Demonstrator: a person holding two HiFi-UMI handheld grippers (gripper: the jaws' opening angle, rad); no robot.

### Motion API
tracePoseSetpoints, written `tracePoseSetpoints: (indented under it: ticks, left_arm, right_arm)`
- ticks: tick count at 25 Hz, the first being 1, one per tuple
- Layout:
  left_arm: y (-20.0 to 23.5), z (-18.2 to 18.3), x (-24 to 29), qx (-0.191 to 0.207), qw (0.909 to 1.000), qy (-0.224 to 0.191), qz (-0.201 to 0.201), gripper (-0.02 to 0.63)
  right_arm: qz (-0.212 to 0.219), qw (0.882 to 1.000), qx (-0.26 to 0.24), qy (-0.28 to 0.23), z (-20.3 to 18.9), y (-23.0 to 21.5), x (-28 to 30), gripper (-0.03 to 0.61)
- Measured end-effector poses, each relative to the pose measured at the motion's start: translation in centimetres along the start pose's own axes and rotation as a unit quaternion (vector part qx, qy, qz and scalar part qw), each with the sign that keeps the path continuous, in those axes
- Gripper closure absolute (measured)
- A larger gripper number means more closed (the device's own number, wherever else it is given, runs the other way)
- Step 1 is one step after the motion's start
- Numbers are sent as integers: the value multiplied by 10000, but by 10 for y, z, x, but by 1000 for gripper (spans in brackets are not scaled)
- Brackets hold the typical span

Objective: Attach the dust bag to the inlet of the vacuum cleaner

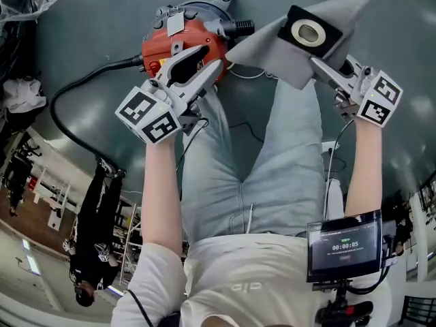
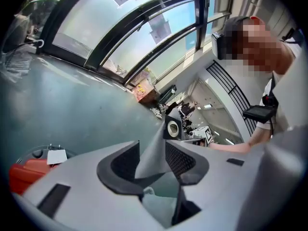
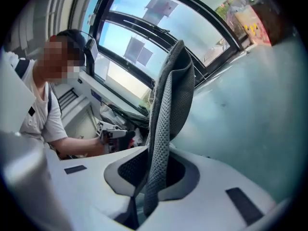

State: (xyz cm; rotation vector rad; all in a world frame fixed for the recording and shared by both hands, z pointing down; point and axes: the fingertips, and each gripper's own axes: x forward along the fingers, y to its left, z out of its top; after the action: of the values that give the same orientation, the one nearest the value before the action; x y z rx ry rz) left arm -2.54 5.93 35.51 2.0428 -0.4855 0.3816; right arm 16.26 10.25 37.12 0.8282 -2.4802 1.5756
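Slippage of the dust bag (image 1: 269, 53) looms, since the left gripper (image 2: 153, 160) has its fingers loosely apart around one corner and only the right gripper (image 3: 151, 170) fingers pinch the fabric.

dust bag (image 1: 300, 41): grey, spread aloft | vacuum cleaner (image 1: 197, 31): red, on floor

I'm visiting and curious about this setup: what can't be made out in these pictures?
Vacuum cleaner inlet: head view, the left gripper covers its middle; left gripper view shows only a red sliver.
Dust bag collar: right gripper view, the bag's own fabric hides it.
Hose far end: head view, too small to tell.
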Motion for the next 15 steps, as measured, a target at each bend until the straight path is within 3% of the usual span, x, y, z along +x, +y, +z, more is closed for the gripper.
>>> tracePoseSetpoints:
  ticks: [6,9,12,15]
  left_arm:
    - [-5,-19,38,74,9993,358,119,459]
    - [4,-35,54,59,9985,447,312,434]
    - [12,-45,59,-213,9980,361,471,431]
    - [20,-49,53,-530,9967,95,602,431]
  right_arm:
    - [-1477,9870,-381,500,-22,-78,-18,515]
    - [-1773,9731,-820,1225,-62,-114,21,515]
    - [-2024,9545,-1146,1867,-99,-132,66,515]
    - [-1929,9404,-1593,2305,-123,-128,105,515]
